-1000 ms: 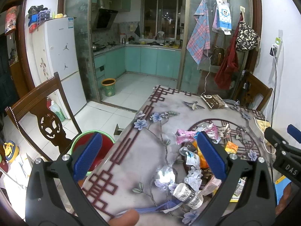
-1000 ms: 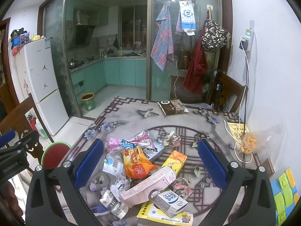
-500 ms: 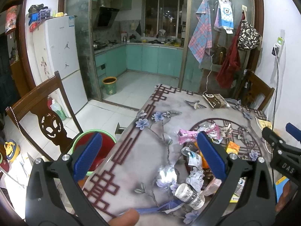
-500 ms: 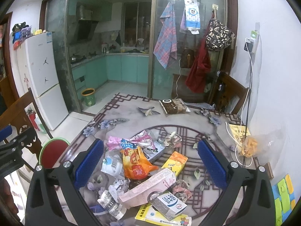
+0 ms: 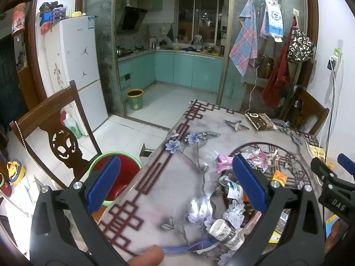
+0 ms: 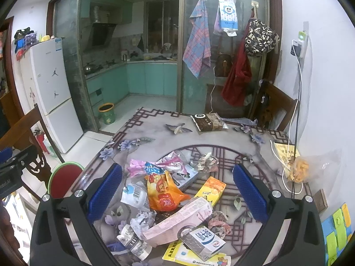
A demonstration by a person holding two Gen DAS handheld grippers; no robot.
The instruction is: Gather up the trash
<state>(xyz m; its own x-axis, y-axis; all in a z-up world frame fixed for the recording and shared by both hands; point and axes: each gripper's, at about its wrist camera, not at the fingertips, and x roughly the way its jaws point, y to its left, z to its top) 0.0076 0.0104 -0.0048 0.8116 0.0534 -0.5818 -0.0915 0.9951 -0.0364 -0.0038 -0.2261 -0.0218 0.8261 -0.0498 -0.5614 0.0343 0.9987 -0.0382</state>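
Both cameras lifted slightly | left gripper [image 5: 175, 186], right gripper [image 6: 177, 190]: jaws apart, empty | trash pile [image 6: 168, 201] at 6 o'clock on table [image 6: 153, 137] | red bin [image 5: 121, 177] at 9 | you: descend on orange wrapper [image 6: 164, 191], centre it.

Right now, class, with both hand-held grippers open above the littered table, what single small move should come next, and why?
Probably lower the right hand-held gripper onto the orange snack bag. It lies on top of the pile, roughly between the open jaws, and nothing is held yet. The red bin waits beside the table.
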